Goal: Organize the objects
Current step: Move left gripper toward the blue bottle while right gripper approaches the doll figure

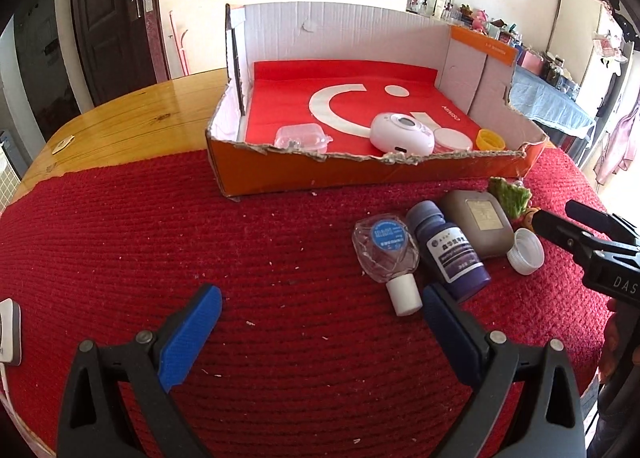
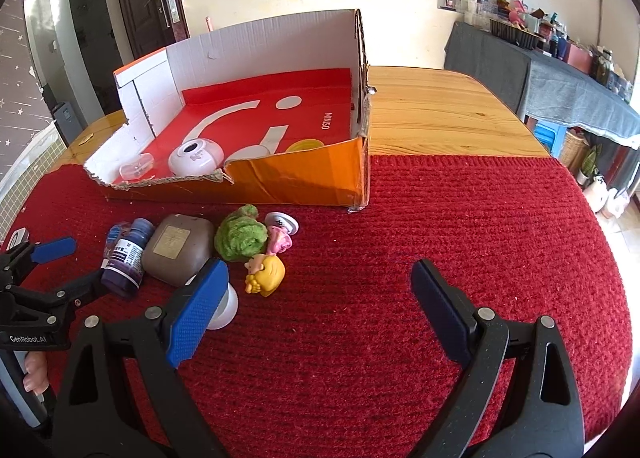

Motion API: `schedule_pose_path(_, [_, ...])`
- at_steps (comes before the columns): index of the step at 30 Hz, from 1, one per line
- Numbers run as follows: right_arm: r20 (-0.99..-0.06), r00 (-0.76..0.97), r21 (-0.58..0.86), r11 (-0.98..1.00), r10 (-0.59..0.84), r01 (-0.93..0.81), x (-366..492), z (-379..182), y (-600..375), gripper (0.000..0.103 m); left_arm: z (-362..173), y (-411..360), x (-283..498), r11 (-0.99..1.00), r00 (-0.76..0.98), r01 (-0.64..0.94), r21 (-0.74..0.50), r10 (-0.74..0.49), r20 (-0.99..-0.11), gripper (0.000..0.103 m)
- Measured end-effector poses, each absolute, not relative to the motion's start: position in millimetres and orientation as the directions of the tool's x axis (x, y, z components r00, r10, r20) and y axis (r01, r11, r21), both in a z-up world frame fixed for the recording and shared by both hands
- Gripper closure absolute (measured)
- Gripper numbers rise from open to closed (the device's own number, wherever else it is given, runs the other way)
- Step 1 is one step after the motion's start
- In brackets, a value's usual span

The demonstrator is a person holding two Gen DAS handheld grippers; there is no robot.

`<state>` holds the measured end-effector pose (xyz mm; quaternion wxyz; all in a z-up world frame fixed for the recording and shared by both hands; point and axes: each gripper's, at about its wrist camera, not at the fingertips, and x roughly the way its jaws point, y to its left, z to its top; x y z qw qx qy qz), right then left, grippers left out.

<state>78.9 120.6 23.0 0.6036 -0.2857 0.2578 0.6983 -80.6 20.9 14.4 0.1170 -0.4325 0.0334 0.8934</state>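
An orange cardboard box (image 1: 360, 171) (image 2: 304, 181) stands on the red mat and holds a white round device (image 1: 402, 134) (image 2: 196, 155), a clear case (image 1: 300, 137), a white lid and a yellow cap (image 1: 491, 139). In front lie a clear bottle (image 1: 386, 254), a purple bottle (image 1: 450, 252) (image 2: 126, 258), a brown jar (image 1: 478, 223) (image 2: 178, 248), a white cap (image 1: 525, 250), a green fuzzy thing (image 2: 242, 238), a pink toy (image 2: 280, 242) and a yellow toy (image 2: 268, 274). My left gripper (image 1: 322, 318) is open, just left of the clear bottle. My right gripper (image 2: 320, 286) is open, right of the yellow toy.
The red knitted mat (image 2: 460, 225) covers the near part of a wooden table (image 2: 432, 113). A white device (image 1: 8, 332) lies at the mat's left edge. A dark door (image 1: 116, 13) and a cluttered side table (image 2: 560, 69) stand beyond.
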Motion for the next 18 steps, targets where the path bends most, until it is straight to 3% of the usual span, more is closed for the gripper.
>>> schedule_pose_path(18, [-0.751, -0.08, -0.018, -0.142, 0.655, -0.99, 86.4, 19.3, 132.5, 0.009, 14.7, 21.6, -93.0, -0.97, -0.606, -0.24, 0.038, 0.119, -0.787, 0.003])
